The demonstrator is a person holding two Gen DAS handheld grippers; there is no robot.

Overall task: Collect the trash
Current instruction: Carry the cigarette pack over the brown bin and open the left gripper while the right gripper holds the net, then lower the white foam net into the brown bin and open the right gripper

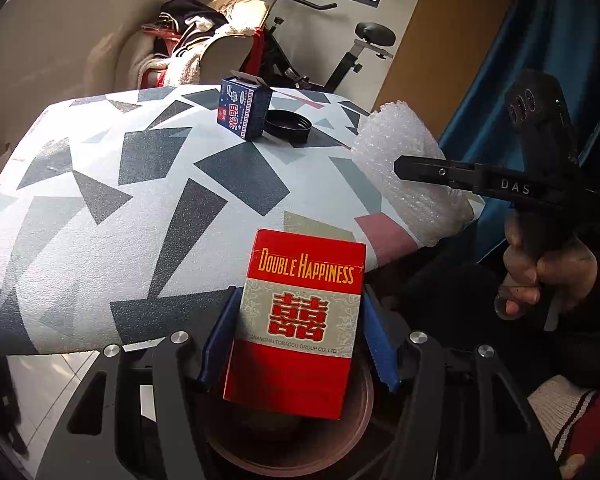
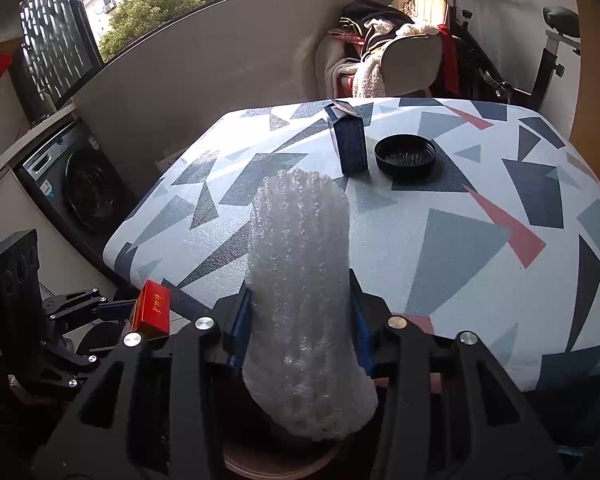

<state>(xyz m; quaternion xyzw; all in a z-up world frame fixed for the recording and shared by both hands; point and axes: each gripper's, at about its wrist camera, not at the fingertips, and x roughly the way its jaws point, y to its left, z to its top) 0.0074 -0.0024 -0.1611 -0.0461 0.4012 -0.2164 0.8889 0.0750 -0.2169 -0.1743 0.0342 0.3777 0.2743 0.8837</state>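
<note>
A: what's the left gripper point(image 1: 300, 320) got?
B: red cigarette pack point(image 1: 300, 320) between half-open jaws, off the table's point(image 1: 100, 220) near edge. Right gripper point(image 2: 300, 320) clamps a bubble wrap roll point(image 2: 304, 280) there too.

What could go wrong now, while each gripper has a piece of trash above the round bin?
1. The red cigarette pack stands tilted between the left gripper's jaws, with gaps at the pads; it may tumble past the bin.
2. The bubble wrap roll in the right gripper looks bulky and may catch on the bin rim.
</note>
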